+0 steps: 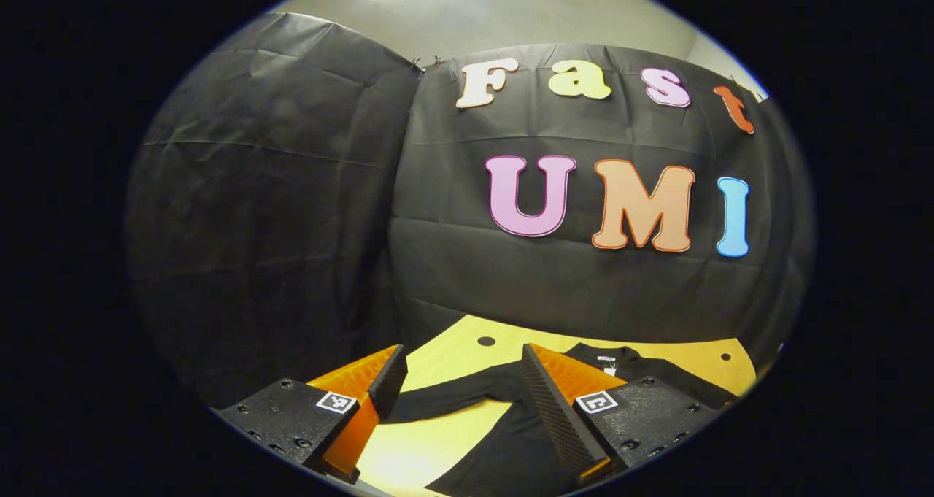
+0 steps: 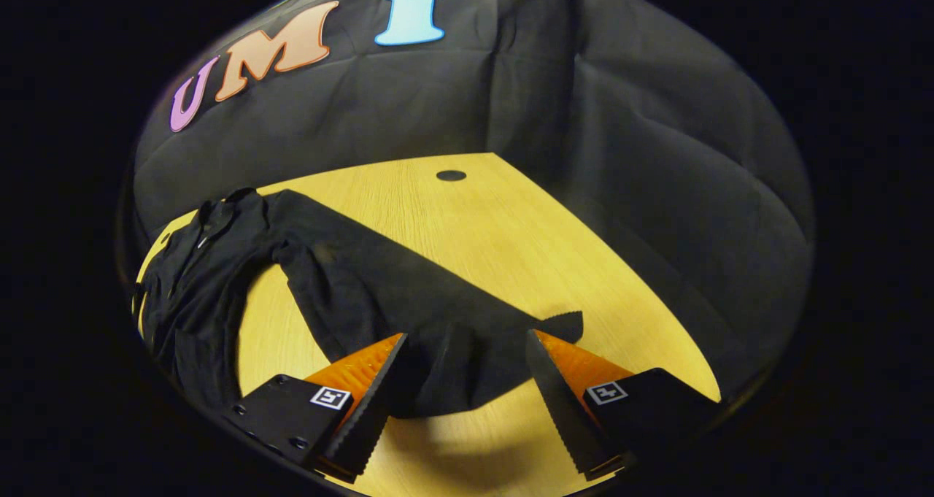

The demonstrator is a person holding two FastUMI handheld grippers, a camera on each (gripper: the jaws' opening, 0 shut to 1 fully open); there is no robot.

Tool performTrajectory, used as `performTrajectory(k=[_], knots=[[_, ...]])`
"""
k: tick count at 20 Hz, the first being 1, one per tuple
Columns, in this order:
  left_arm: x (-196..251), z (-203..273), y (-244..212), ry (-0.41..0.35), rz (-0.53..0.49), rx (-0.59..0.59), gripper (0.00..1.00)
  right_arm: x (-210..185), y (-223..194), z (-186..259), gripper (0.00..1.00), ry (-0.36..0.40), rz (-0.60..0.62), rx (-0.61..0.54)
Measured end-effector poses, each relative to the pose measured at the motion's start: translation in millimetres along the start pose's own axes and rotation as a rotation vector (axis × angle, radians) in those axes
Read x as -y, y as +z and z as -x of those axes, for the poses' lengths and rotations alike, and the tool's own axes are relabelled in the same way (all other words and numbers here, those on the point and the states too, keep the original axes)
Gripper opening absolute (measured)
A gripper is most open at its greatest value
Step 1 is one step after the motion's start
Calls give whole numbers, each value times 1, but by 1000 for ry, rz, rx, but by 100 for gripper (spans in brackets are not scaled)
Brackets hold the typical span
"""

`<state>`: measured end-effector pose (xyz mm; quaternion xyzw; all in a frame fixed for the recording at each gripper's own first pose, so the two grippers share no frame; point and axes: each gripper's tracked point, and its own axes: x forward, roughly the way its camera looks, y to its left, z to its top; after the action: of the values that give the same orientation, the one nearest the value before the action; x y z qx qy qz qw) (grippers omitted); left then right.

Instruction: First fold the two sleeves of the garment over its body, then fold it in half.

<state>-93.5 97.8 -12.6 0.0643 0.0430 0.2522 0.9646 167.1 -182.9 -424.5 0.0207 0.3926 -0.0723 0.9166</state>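
You're getting bare wooden table (image 2: 467, 220) lying open beyond black garment's sleeve (image 2: 408, 293). Black cloth wall (image 2: 642, 161) is closing off far and right table edges; garment body (image 2: 197, 285) is covering left side.

1. The garment (image 2: 219, 278) is lying flat on the surface (image 2: 452, 227); it is black, long-sleeved, and is showing a collar opening at its far end.
2. In the right gripper view, one sleeve (image 2: 408, 293) is stretching out from the body toward the camera, unfolded, its cuff end lying between the two fingers.
3. The body is extending along the left of that view, with bare surface showing between body and sleeve.
4. In the left gripper view, the garment (image 1: 511, 438) is lying ahead on the surface, its other sleeve (image 1: 452, 402) reaching out sideways, unfolded, with a small white tag (image 1: 607, 363) showing at the neck.
5. The cloth is lying slightly wrinkled near the shoulder.
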Motion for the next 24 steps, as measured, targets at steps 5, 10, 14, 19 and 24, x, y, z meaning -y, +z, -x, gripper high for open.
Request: performTrajectory(k=[5,10,14,19,24], knots=[[-1,1,-5,-11,-26,-10,92,-2,-1,-4,100,9,-51,38],[1,2,-7,-33,-28,-23,92,-4,-2,-4,100,12,-64,60],[4,3,-8,-53,-28,-22,92,-6,-2,-5,73,25,-76,59],[13,1,-14,-67,-10,-38,92,-14,0,-6,40,46,-75,55],[8,5,-16,-61,-2,-34,93,-21,-2,-1,14,86,-142,12]])
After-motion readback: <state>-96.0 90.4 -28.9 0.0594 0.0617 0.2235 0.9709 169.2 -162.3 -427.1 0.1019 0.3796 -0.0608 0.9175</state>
